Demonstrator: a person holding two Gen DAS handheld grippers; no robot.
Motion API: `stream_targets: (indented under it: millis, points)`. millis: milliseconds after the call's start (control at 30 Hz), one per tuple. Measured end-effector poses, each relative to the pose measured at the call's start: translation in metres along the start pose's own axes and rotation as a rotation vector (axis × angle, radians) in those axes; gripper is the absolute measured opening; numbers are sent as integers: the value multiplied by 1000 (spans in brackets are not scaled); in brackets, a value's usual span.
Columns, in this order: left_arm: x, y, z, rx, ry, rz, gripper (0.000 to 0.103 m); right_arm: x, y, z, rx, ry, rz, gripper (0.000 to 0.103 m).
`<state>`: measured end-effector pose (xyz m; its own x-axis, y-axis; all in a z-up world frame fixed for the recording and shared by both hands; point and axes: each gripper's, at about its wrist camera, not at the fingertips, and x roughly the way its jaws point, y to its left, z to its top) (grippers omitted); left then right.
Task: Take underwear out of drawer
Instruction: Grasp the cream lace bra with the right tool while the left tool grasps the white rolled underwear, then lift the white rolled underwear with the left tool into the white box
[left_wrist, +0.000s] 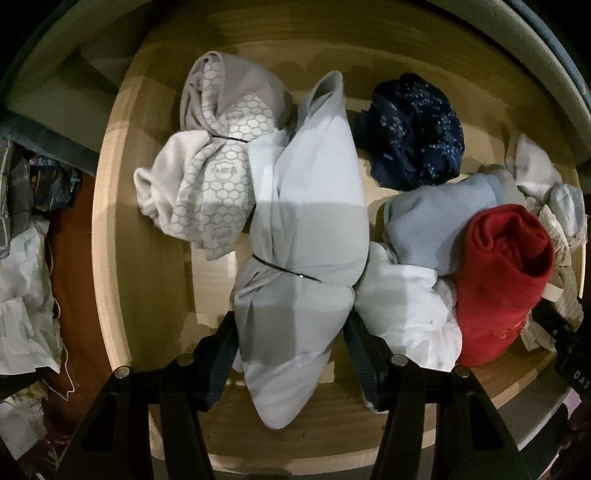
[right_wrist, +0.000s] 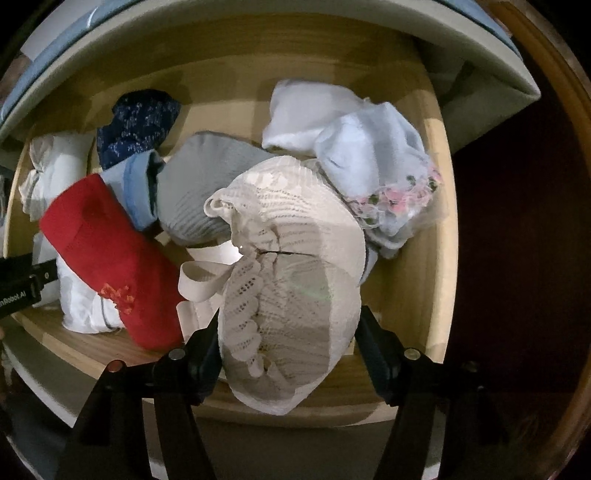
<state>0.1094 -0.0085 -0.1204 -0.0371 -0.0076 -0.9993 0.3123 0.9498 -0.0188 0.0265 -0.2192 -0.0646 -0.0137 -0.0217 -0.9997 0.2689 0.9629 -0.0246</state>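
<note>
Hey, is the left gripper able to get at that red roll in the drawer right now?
Probably not right away: the left gripper has its jaws around the pale blue bundle. The red roll lies uncovered to its right, so it would be reachable once the bundle is released.

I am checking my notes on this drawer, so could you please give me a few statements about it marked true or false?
1. The left gripper has a pale blue bundle between its fingers. True.
2. The right gripper is around a red roll. False: it is around a cream lace bundle; the red roll lies to its left.
3. A dark band ties the pale blue bundle. True.
4. The navy speckled bundle lies outside the drawer. False: it lies inside, towards the back.
</note>
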Motion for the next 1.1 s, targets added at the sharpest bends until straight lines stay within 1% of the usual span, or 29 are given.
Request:
stream_targets:
  millis: [33,200,400,533,667,767,1033,1100]
  points:
    - [0,-1,0,-1,0,0,58,0,0,0,-2,-1,-2,62]
    - [-3,-1,5,-10,-15,-20,46,1,4,-3,9,-3,11,59]
    - [-15,3,-2,-6,-36,-38,37,2,1,-5,13,-9,15,58]
    - [-27,4,-5,5,-54,-33,36,1,-6,-6,23,-16,25,56]
    - [-45,6,-9,9,-78,-50,36,0,-10,-6,27,-27,30,54]
    - [-60,6,-14,20,-97,-48,36,-4,-14,-9,28,-39,25,52]
    - [-96,6,-34,37,-135,-97,36,-16,-19,-12,35,-103,-9,49]
    - [-104,6,-36,48,-142,-103,36,-18,-18,-13,36,-104,-13,49]
